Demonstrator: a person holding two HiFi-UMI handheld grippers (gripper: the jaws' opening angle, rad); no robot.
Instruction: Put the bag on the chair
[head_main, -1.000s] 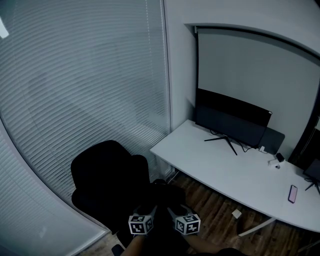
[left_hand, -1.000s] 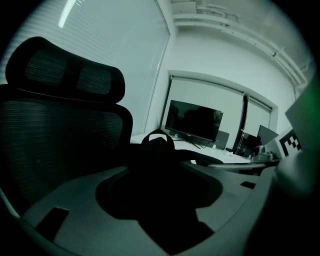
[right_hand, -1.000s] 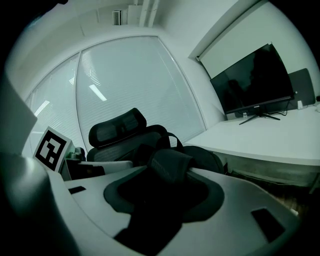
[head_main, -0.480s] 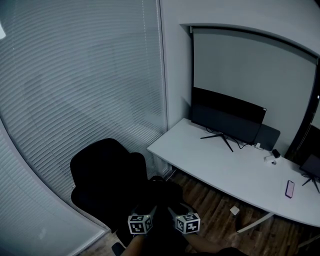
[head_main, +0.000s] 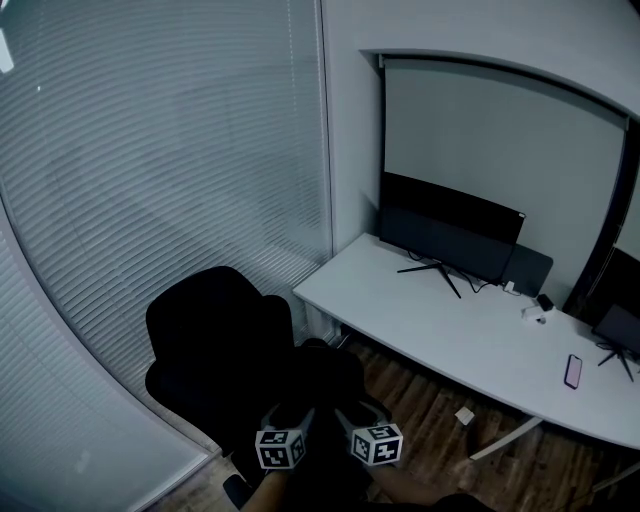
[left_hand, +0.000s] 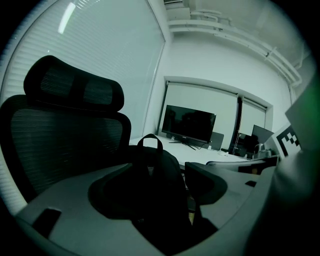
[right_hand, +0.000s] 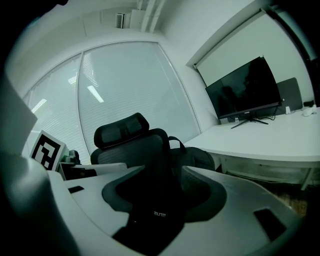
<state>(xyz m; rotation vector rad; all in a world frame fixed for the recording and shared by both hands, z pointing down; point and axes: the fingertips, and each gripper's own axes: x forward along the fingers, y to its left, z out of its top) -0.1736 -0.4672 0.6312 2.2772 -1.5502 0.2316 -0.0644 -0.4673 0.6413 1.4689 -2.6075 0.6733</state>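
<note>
The black bag (head_main: 325, 372) rests on the seat of the black mesh office chair (head_main: 215, 335), its carry handle standing up. Both grippers reach into it from the near side. My left gripper (head_main: 298, 415) has its jaws spread wide, and the bag (left_hand: 155, 167) fills the gap between them in front of the chair back (left_hand: 65, 135). My right gripper (head_main: 347, 415) is spread wide too, around a dark strap of the bag (right_hand: 195, 160) beside the chair (right_hand: 125, 137). The dim light hides whether the pads touch the fabric.
A long white desk (head_main: 450, 335) runs along the right with a dark monitor (head_main: 450, 235) and a phone (head_main: 573, 371) on it. Closed window blinds (head_main: 150, 150) stand behind the chair. A small white object (head_main: 464, 415) lies on the wooden floor under the desk.
The head view has drifted a little, so the desk and monitor sit slightly further left. Both grippers and the bag stay in the same place on the chair.
</note>
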